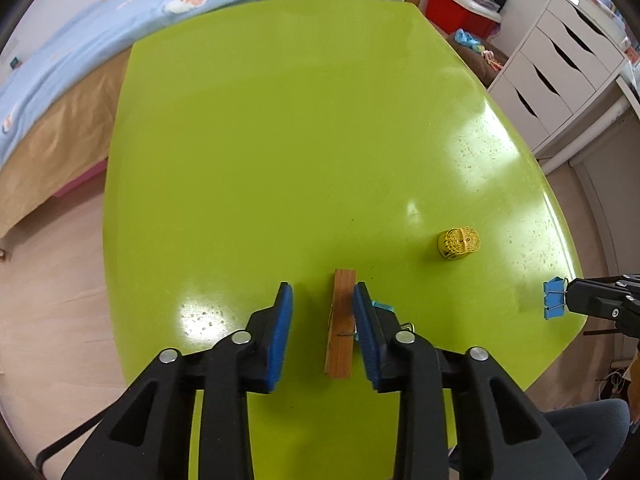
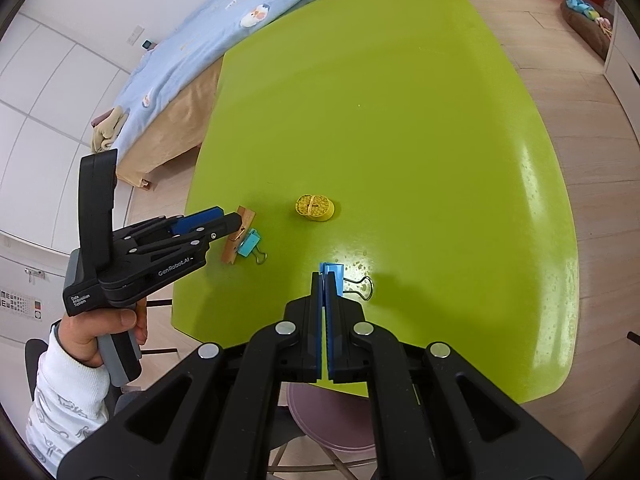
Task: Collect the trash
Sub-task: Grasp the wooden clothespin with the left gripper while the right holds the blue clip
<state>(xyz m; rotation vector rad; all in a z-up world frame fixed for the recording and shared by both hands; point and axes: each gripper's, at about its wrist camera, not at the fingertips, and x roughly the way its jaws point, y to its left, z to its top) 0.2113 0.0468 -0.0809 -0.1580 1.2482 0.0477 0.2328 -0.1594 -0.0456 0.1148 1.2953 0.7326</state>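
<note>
On my left camera, the left gripper (image 1: 322, 298) stands part open astride the clothespin (image 1: 341, 330) near the table's (image 1: 280, 120) near edge, pads not pressing. On my right camera, the right gripper (image 2: 324, 280) is clamped on a blue clip (image 2: 335, 278) at that edge; the yellow roll (image 2: 315, 207) sits mid-table.

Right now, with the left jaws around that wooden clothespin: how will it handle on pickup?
Wooden clothespin looks rigid and light, so probably an easy lift. It sits nearer one pad of the left gripper, so it may slide or twist. The blue binder clip beside it might get nudged.
</note>
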